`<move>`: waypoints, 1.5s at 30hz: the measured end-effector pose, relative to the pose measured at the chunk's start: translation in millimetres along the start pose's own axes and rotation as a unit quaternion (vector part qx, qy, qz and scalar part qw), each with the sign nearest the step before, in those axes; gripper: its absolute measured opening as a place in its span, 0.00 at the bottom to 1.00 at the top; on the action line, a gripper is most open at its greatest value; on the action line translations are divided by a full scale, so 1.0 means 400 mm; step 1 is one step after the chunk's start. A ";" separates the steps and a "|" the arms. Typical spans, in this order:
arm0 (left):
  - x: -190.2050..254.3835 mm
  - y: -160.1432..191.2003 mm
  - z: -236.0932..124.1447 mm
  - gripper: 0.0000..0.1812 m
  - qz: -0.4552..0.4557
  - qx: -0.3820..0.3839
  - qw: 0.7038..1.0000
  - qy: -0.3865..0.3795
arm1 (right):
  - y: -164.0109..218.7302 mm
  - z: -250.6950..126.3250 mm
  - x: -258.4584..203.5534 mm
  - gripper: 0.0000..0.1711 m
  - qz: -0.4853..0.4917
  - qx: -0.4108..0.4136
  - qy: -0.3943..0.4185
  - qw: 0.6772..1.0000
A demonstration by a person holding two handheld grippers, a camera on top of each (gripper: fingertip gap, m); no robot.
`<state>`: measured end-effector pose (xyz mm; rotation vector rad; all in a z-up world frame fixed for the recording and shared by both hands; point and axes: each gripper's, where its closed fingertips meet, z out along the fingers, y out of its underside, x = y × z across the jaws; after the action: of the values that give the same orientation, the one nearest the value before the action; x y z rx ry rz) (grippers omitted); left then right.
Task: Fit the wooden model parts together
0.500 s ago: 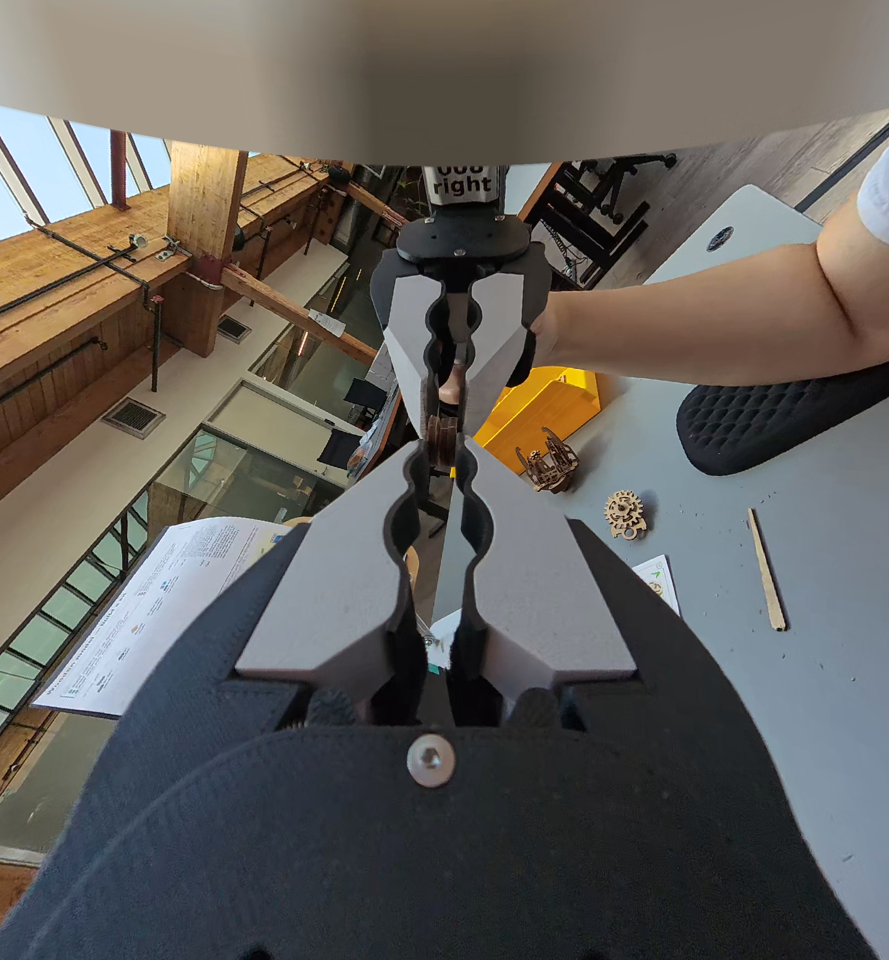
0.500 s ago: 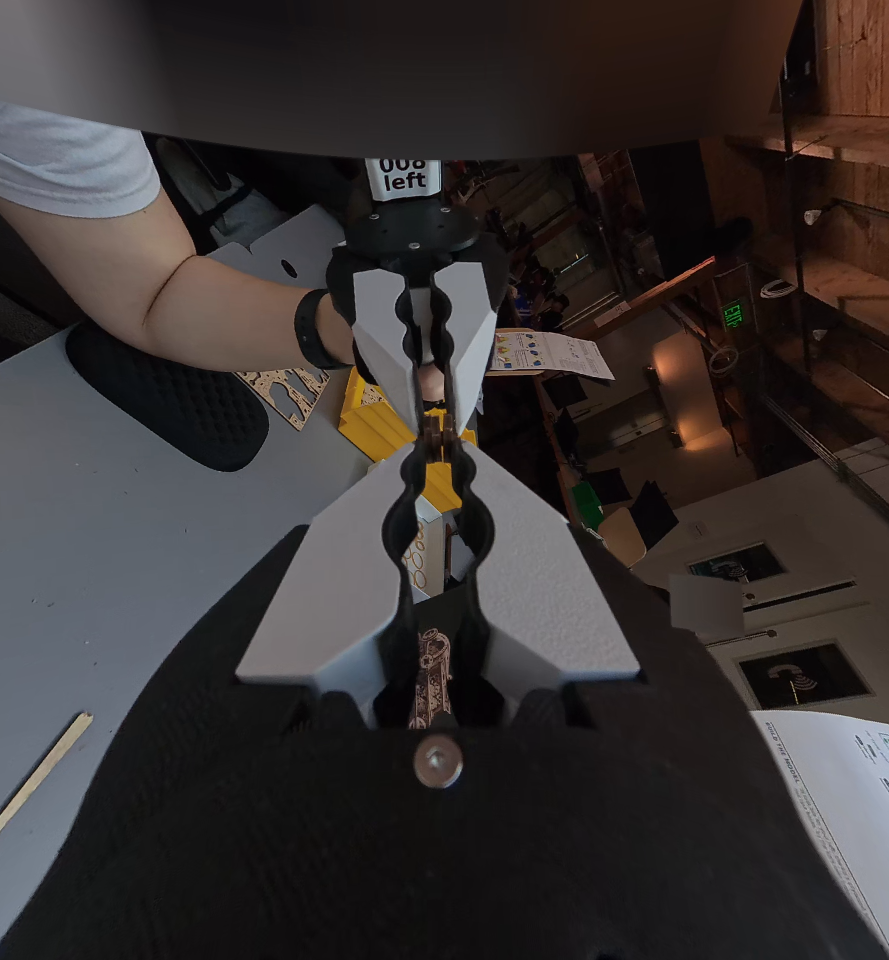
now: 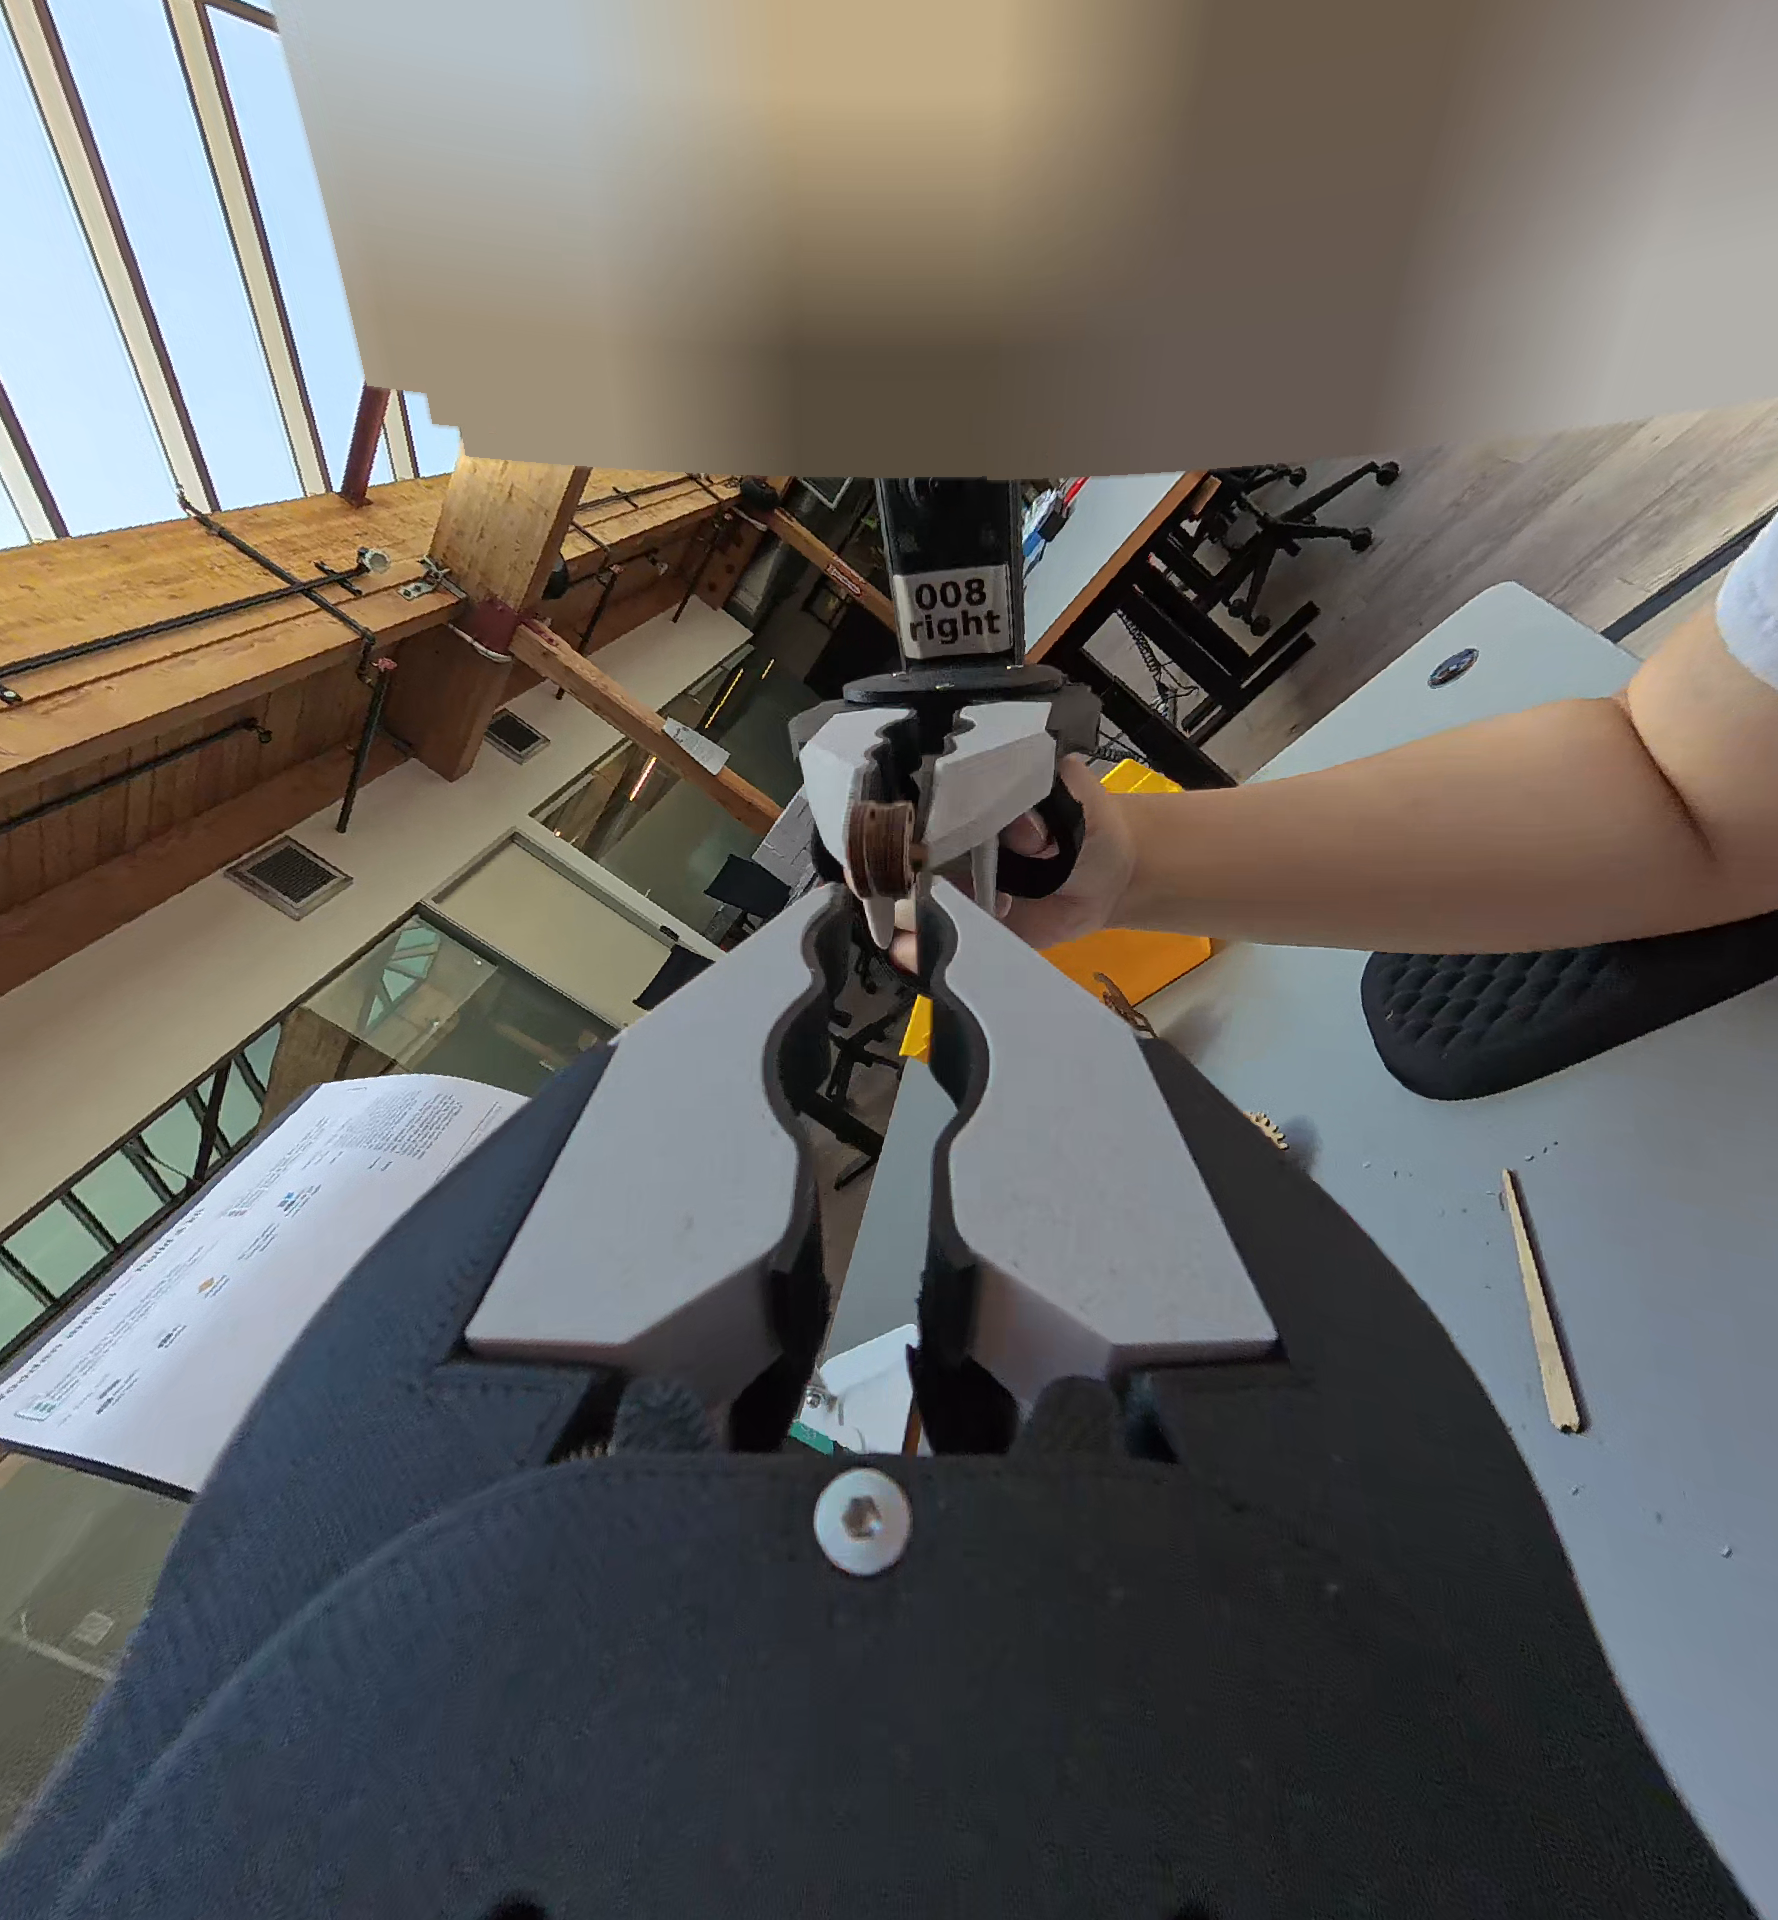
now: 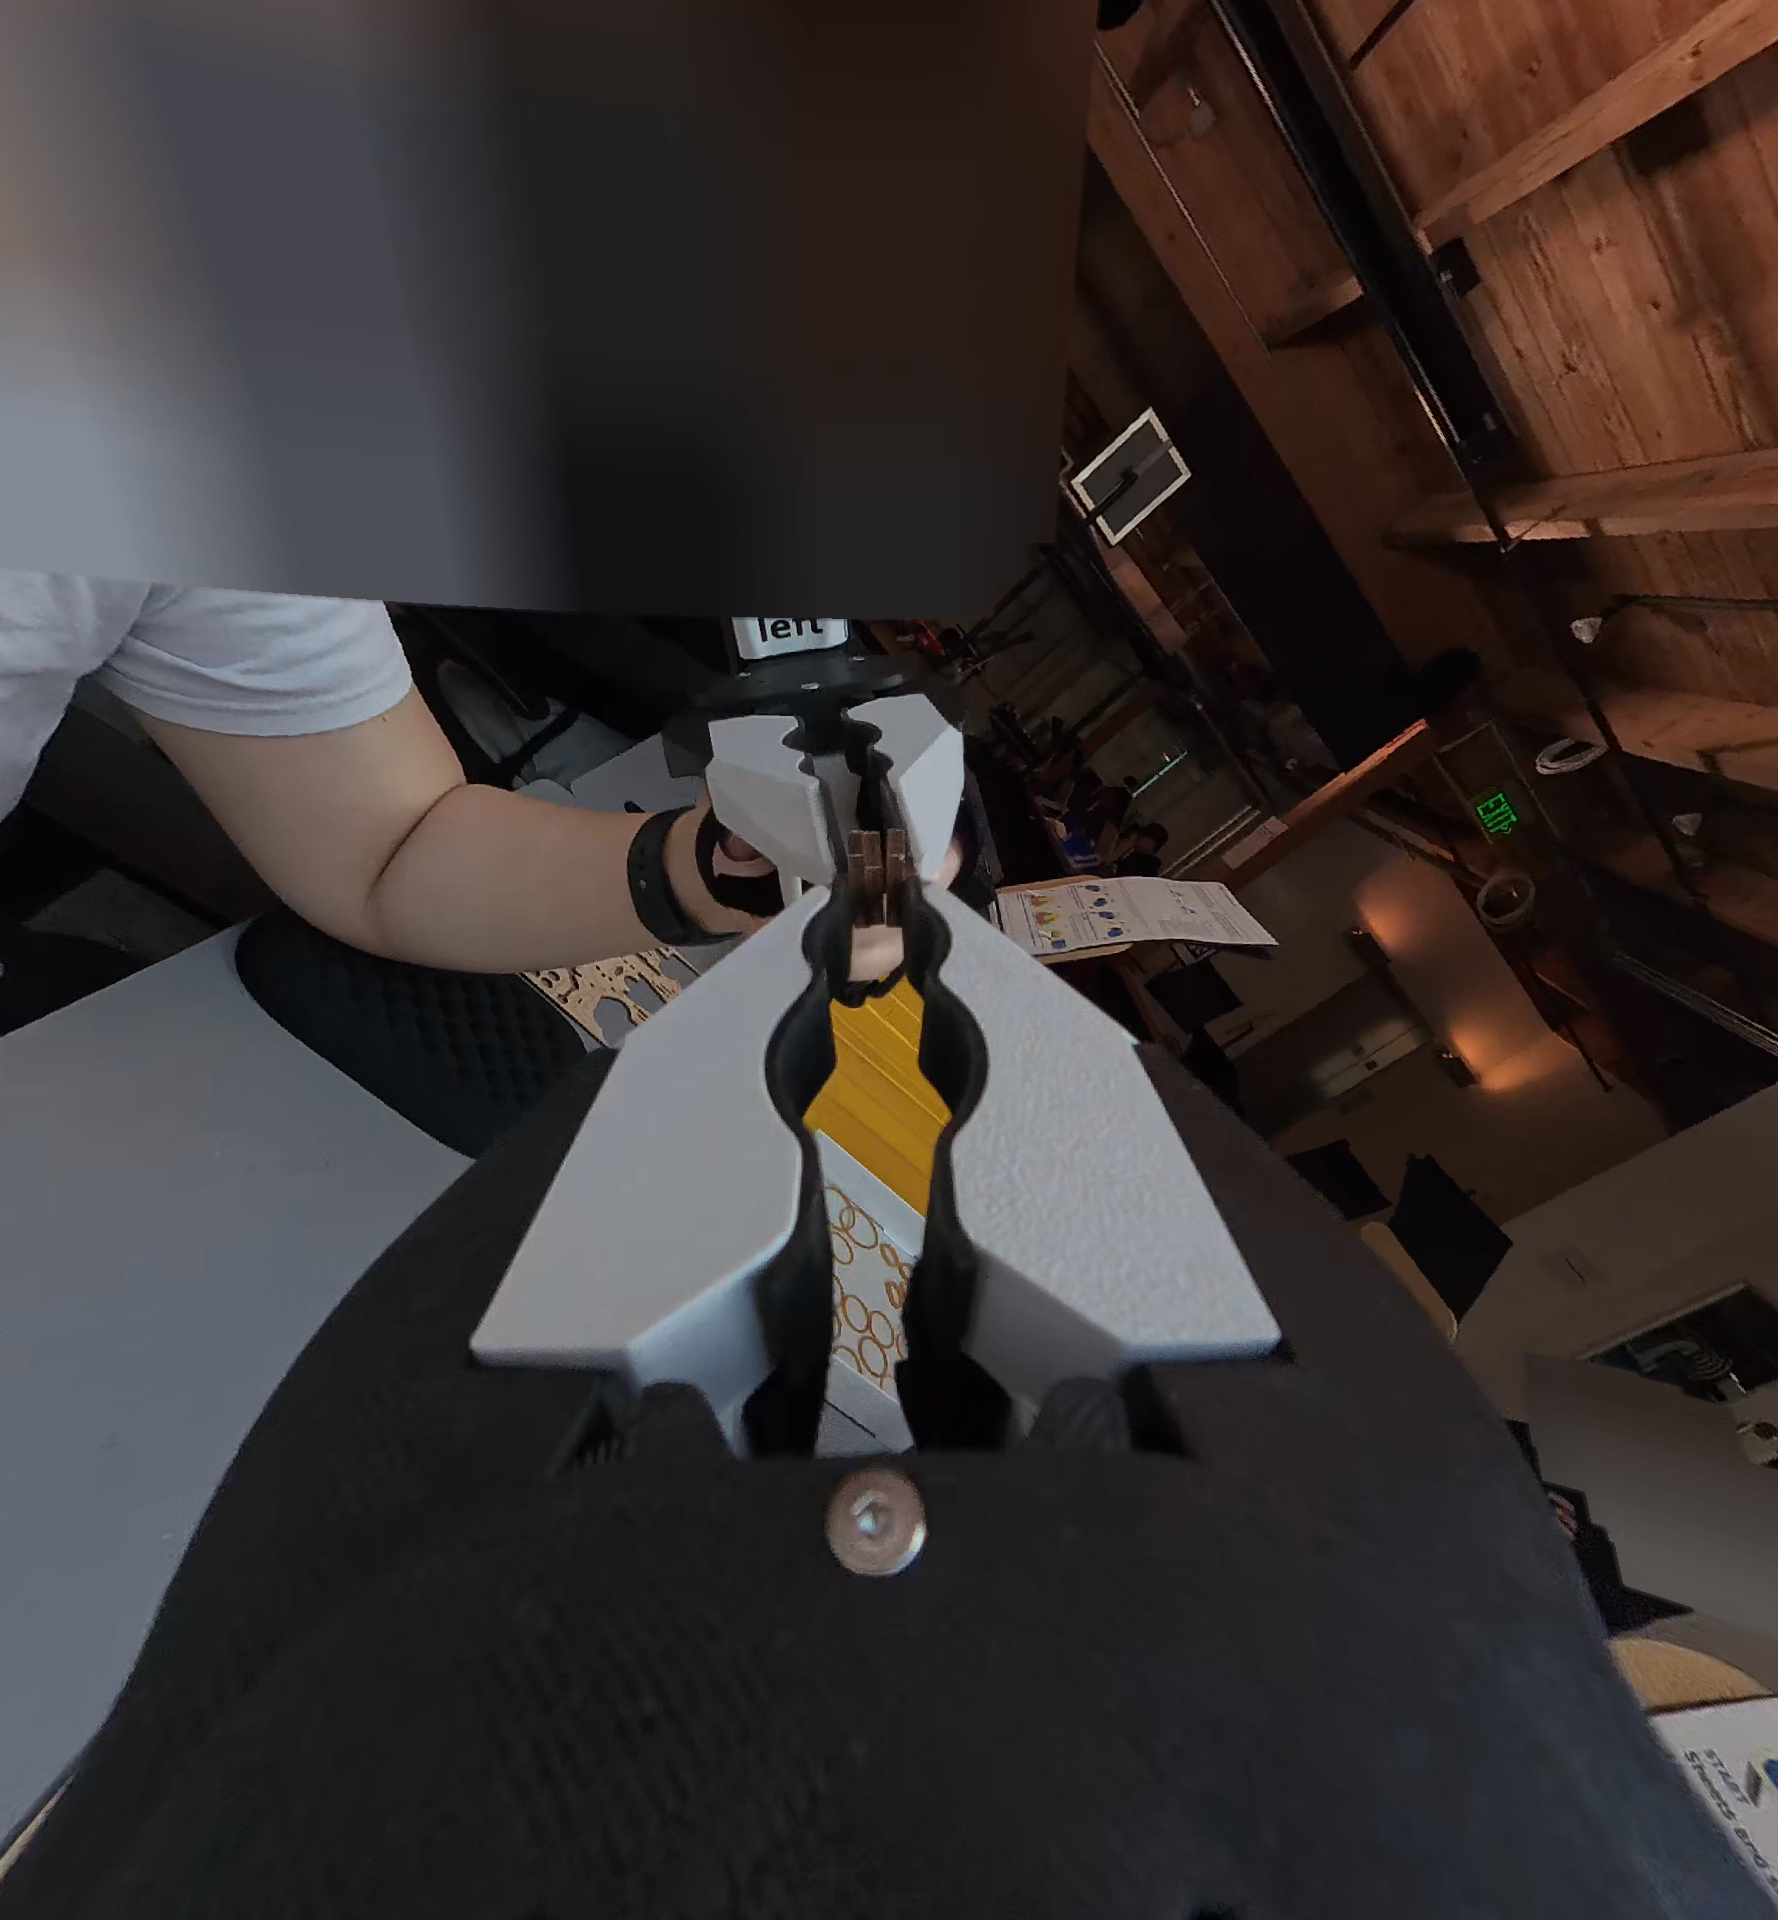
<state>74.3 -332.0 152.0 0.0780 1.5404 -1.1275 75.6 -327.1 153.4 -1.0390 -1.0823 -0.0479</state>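
I have both grippers raised off the grey tabletop (image 3: pixel 1643 1299) and facing tip to tip: my right gripper (image 3: pixel 916 831) is clamped on a small round layered brown wooden model part (image 3: pixel 880 847), which sits at twelve o'clock just beyond the tips of my left gripper (image 3: pixel 890 920). The left gripper's jaws are nearly together, but I cannot tell whether they pinch anything. I judge the risk is a skewed push: off-line parts could jam, or the disc could twist free and drop.
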 end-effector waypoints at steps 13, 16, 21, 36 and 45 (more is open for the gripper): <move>0.009 -0.013 0.007 0.04 -0.018 0.039 0.999 0.006 | -0.027 0.005 -0.008 0.05 0.057 0.127 -0.032 0.990; 0.012 -0.014 0.010 0.04 -0.016 0.040 0.999 0.006 | -0.027 0.001 -0.011 0.05 0.056 0.134 -0.037 0.989; 0.018 -0.010 0.008 0.04 0.004 0.026 1.000 0.011 | -0.025 0.002 -0.017 0.05 0.048 0.139 -0.042 0.988; -0.046 0.079 -0.021 0.04 0.124 -0.113 0.984 -0.052 | 0.037 -0.018 0.040 0.09 -0.072 -0.048 0.051 0.995; -0.029 0.135 -0.015 0.04 0.203 -0.210 0.955 -0.045 | 0.090 0.003 0.046 0.13 -0.270 -0.324 0.109 0.900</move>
<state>106.3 -293.0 128.3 0.0510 1.5624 -0.4616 102.2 -298.3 142.9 -1.2443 -1.1419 -1.0110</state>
